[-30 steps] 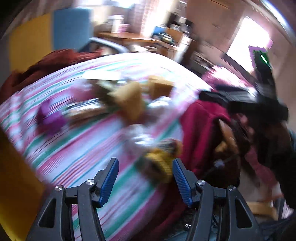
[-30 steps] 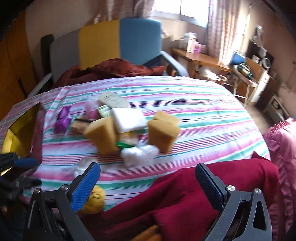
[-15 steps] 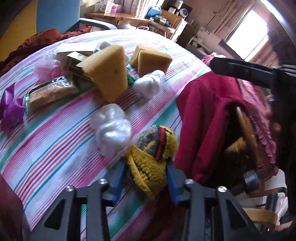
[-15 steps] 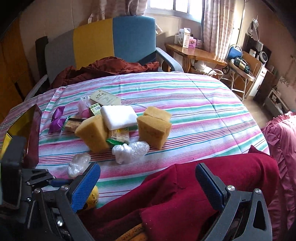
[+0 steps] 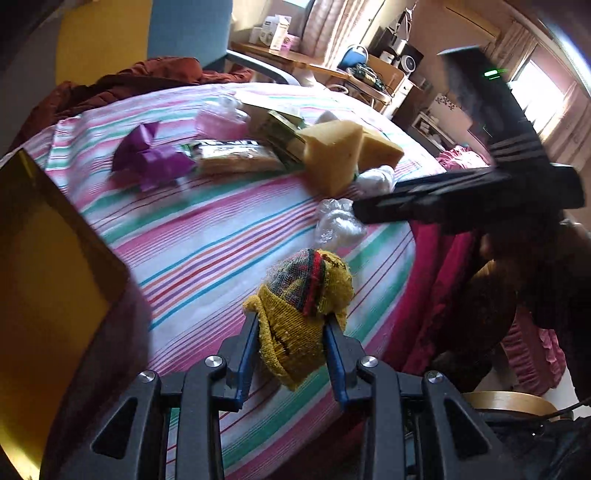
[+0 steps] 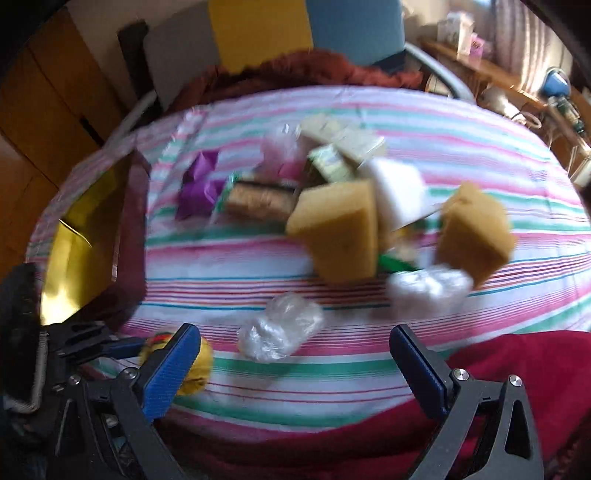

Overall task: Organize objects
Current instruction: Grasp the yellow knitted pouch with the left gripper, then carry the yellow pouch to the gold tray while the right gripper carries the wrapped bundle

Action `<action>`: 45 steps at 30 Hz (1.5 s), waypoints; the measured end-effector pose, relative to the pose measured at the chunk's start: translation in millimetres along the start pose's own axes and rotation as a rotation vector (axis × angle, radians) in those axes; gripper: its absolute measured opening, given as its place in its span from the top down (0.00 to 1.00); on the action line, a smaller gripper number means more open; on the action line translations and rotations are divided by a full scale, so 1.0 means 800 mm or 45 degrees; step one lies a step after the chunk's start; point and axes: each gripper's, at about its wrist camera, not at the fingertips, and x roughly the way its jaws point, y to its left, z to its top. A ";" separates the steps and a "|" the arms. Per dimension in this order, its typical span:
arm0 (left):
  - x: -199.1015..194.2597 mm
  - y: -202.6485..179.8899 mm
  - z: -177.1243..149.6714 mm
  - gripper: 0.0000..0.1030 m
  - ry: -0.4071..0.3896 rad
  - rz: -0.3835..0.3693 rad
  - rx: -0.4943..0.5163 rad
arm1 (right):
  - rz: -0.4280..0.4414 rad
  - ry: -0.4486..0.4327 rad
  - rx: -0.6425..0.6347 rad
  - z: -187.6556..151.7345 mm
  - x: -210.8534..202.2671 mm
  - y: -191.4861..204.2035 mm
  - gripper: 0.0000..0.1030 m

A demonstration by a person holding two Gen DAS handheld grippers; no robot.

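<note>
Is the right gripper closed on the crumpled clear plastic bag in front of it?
No. The right gripper stands wide open, and the crumpled plastic bag lies on the striped cloth untouched by either finger.

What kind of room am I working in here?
Most likely a lived-in bedroom or bedsit. The items lie on a striped bedsheet, an armchair stands behind it draped with dark red cloth, and a cluttered wooden desk sits by curtained windows.

I see a chair [image 6: 295,33] with yellow and blue parts behind the table [image 6: 480,122]. A wooden desk [image 5: 295,62] stands by striped curtains [image 5: 332,22]. Bright sun comes in a window [image 5: 543,96].
</note>
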 end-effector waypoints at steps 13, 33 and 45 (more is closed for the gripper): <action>-0.039 0.008 -0.002 0.68 -0.137 0.003 -0.061 | -0.039 0.022 -0.007 -0.001 0.028 0.016 0.61; -0.229 0.185 -0.133 0.45 -0.418 0.638 -0.727 | 0.404 -0.076 -0.625 0.031 0.011 0.297 0.36; -0.259 0.169 -0.130 0.40 -0.558 0.705 -0.780 | 0.035 -0.541 -0.772 -0.008 -0.030 0.335 0.00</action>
